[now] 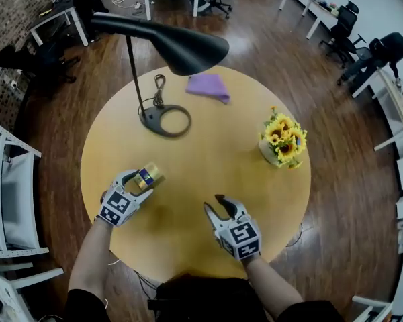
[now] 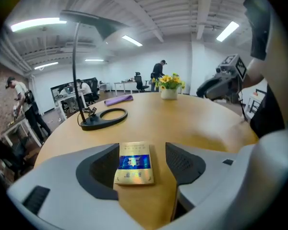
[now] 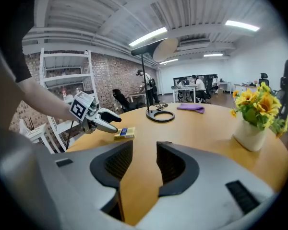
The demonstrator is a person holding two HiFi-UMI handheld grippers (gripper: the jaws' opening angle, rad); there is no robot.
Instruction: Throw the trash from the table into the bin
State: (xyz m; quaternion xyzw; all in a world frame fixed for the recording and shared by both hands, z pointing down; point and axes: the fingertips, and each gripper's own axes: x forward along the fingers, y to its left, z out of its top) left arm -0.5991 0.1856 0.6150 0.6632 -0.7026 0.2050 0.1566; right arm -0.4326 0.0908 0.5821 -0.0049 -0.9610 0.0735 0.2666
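Both jaws of our left gripper are standing wide astride the gold-and-blue packet, which is lying flat near the left edge of the table, seemingly ready to pinch its sides. We are holding the right gripper narrowly parted and empty by the near edge, clear of that reach.

Print on the flat gold-and-blue packet is too blurred to read. The black lamp shade covers the far rim of the round wooden tabletop; the person's dark top hides its near edge.
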